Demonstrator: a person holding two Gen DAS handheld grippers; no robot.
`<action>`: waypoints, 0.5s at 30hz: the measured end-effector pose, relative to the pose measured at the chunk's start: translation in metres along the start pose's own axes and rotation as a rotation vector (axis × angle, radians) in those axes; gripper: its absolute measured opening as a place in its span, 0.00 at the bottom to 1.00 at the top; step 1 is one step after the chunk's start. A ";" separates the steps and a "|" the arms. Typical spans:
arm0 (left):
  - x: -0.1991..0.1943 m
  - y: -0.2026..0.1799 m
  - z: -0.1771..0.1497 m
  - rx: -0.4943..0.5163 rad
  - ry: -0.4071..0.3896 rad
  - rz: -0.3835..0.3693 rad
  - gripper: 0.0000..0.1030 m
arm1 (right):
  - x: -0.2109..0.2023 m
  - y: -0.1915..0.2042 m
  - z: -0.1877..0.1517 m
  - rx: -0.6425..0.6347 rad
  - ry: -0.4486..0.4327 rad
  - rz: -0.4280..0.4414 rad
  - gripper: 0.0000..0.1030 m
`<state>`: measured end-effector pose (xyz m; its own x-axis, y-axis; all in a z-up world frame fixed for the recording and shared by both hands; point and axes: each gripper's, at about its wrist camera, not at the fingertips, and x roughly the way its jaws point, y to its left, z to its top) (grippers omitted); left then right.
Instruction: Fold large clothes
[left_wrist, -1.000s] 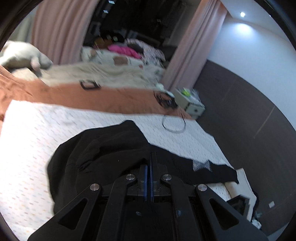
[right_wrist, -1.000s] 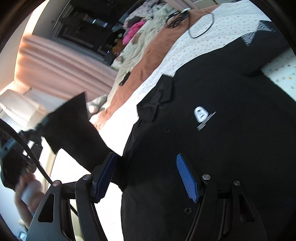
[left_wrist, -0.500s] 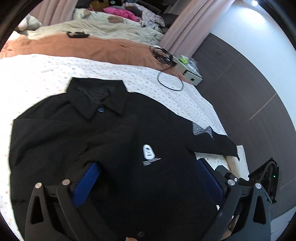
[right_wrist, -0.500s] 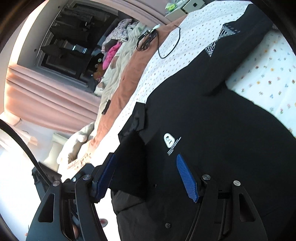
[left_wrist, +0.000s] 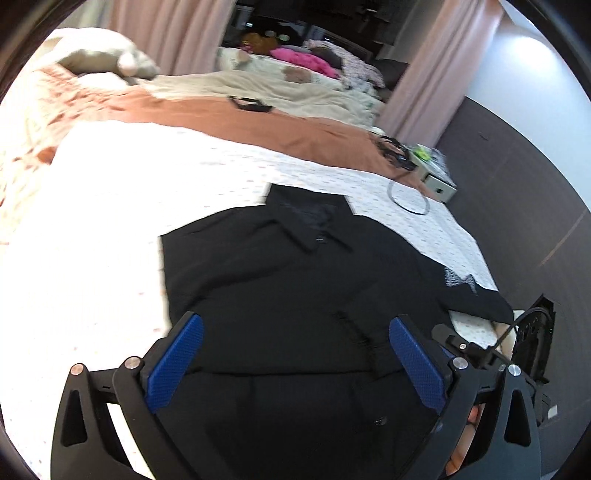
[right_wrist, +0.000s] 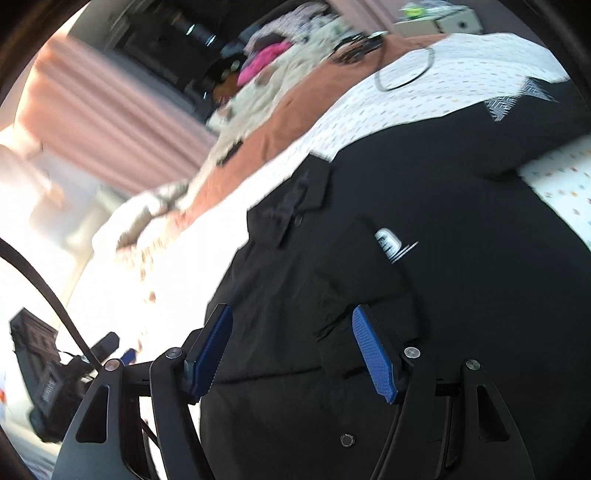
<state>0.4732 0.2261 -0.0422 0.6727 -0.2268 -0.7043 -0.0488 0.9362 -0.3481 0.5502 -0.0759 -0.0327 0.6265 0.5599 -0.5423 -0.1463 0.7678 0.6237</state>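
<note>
On the dotted bedsheet the black shirt is lying collar-up with one side folded inward, so the left gripper and right gripper are both hovering above it, jaws spread and empty, presumably lining up the next fold.

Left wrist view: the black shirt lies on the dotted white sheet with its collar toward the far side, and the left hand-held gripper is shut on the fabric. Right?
Not quite. In the left wrist view the left hand-held gripper is open, its blue pads spread wide with no fabric pinched between them. The black shirt does lie on the dotted white sheet, collar toward the far side.
</note>
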 end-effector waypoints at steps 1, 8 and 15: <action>-0.002 0.008 -0.002 -0.004 -0.002 0.014 0.94 | 0.008 0.005 -0.002 -0.029 0.016 -0.020 0.64; 0.008 0.051 -0.019 -0.014 0.035 0.115 0.78 | 0.059 0.030 -0.010 -0.205 0.110 -0.260 0.64; 0.045 0.077 -0.043 -0.019 0.107 0.195 0.58 | 0.095 0.039 -0.022 -0.372 0.191 -0.523 0.64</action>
<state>0.4680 0.2766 -0.1274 0.5669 -0.0698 -0.8208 -0.1853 0.9600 -0.2097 0.5876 0.0144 -0.0723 0.5450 0.1034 -0.8320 -0.1352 0.9902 0.0345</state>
